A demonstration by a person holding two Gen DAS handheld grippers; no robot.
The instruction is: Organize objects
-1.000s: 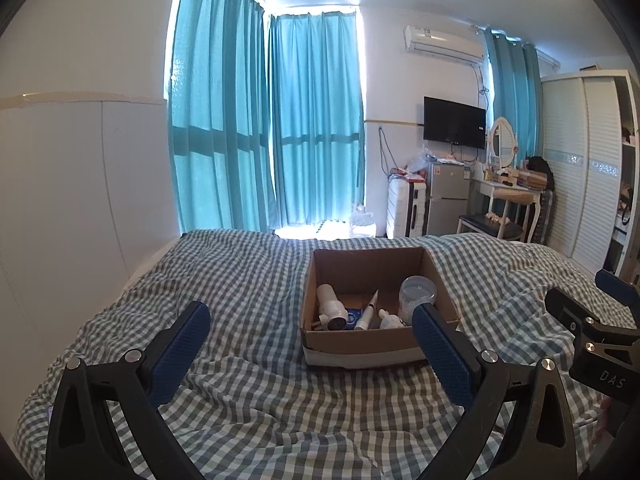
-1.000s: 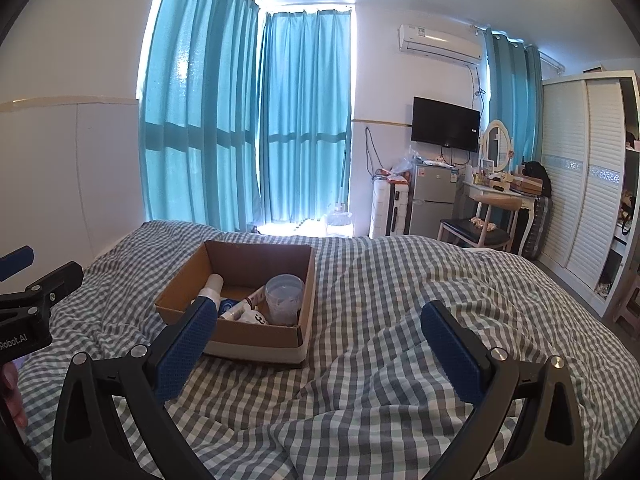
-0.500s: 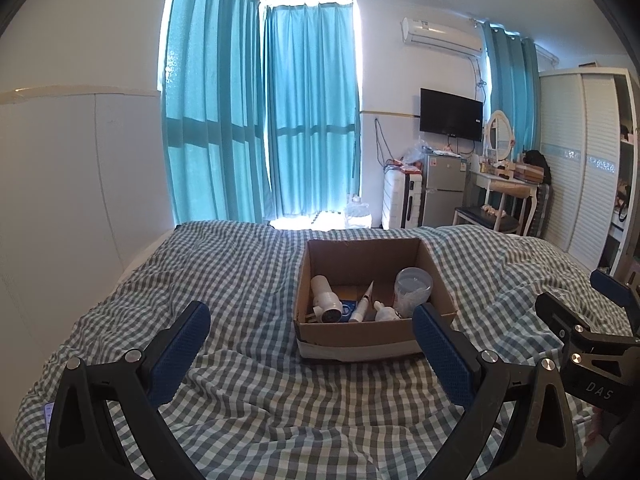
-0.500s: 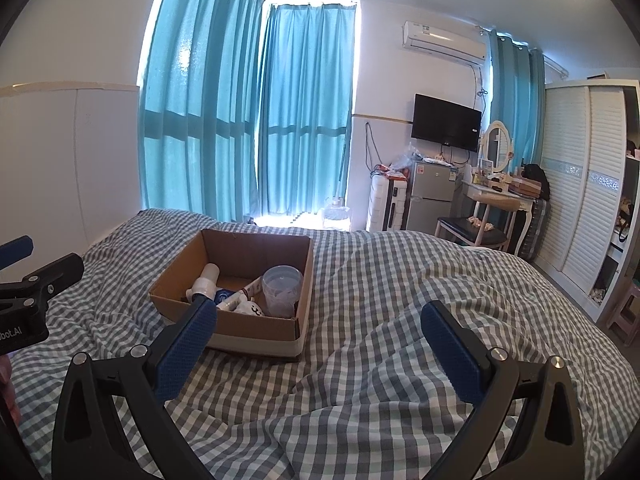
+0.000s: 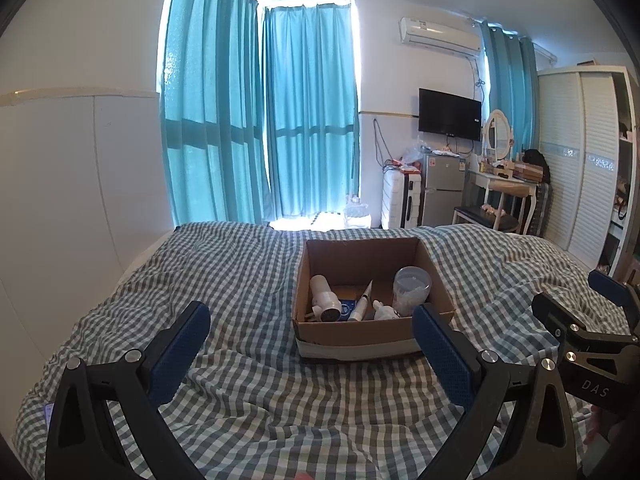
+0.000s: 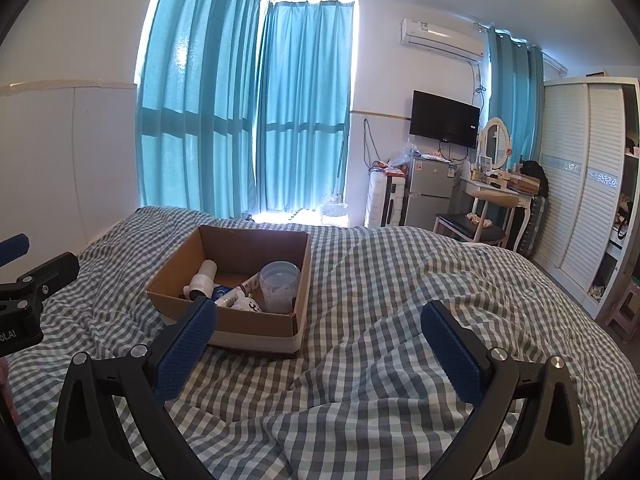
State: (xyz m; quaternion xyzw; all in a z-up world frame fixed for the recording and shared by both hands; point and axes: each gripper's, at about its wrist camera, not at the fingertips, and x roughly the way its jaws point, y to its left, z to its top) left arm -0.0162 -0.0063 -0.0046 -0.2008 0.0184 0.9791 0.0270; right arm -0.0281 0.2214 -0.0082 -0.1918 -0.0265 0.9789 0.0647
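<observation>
My left tongs (image 5: 310, 332) and right tongs (image 6: 318, 330) are both spread wide and hold nothing, above the checked bed (image 6: 400, 280). The cardboard box (image 5: 360, 340) rests on the bed ahead, containing a white hair dryer (image 5: 324, 300), a clear cup (image 5: 412, 290) and small bottles (image 5: 384, 312).

The near wall of the cardboard box (image 5: 356, 338) hides the lower parts of the white hair dryer (image 5: 325, 300) and the clear plastic jar (image 5: 412, 288). A small blue item (image 5: 347, 306) between them is too small to name (as is the jar's content). In the left wrist view, the right gripper (image 5: 600, 320) is cut off at the picture's edge, and clutter on the dressing table (image 6: 500, 188) is too small to tell.
</observation>
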